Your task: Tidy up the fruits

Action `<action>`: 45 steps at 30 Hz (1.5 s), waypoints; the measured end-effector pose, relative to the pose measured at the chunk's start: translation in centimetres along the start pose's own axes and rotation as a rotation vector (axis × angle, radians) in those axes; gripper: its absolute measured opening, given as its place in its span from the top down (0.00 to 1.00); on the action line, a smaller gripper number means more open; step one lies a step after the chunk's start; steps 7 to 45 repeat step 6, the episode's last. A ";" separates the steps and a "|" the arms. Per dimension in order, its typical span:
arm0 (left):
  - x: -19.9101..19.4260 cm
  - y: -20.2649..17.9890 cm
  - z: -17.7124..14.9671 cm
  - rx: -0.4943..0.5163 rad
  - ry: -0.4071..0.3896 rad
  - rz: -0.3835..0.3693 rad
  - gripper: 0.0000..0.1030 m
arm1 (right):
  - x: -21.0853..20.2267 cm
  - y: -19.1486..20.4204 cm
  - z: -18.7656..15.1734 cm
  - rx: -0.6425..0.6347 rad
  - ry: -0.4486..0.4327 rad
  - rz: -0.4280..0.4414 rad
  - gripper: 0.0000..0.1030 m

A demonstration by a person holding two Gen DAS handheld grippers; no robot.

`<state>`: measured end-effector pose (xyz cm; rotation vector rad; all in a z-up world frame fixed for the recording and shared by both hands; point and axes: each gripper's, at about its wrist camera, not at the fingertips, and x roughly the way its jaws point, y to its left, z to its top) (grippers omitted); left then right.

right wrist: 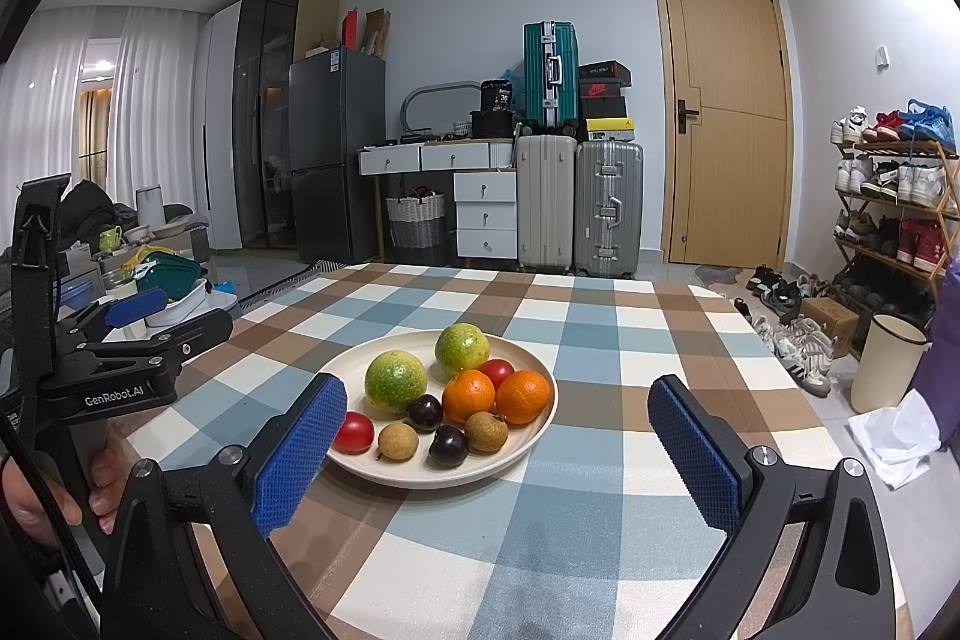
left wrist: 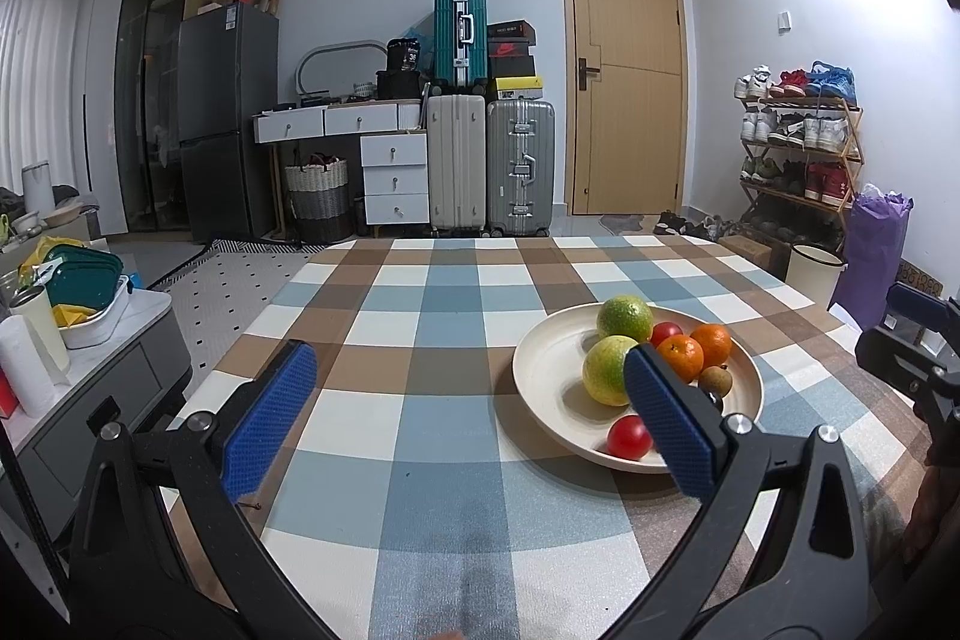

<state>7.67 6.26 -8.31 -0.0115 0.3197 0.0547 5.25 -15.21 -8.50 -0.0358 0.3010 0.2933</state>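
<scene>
A cream plate (right wrist: 540,436) (left wrist: 540,370) sits on the checkered tablecloth (right wrist: 600,340). It holds two green citrus fruits (right wrist: 396,381), two oranges (right wrist: 522,396), two red tomatoes (right wrist: 354,433), two dark plums (right wrist: 448,446) and two brown longans (right wrist: 398,441). My right gripper (right wrist: 498,454) is open and empty, above the table just in front of the plate. My left gripper (left wrist: 471,415) is open and empty, to the left of the plate; its right finger (left wrist: 666,424) overlaps the plate's near rim in the left wrist view. It also shows in the right wrist view (right wrist: 138,340).
A low side table (left wrist: 90,376) with containers and paper rolls stands left of the table. Suitcases (left wrist: 492,160), a drawer unit, a fridge and a door are at the back. A shoe rack (left wrist: 798,148), a bin (right wrist: 888,364) and a purple bag are on the right.
</scene>
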 end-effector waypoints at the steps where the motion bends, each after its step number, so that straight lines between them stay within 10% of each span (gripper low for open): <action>1: 0.0 -0.1 0.0 0.000 0.000 0.000 0.01 | 0.0 0.0 0.0 0.000 0.000 0.000 0.00; 45: -0.1 0.0 0.0 -0.002 0.005 0.002 0.01 | 0.0 0.0 0.0 0.002 0.000 0.001 0.00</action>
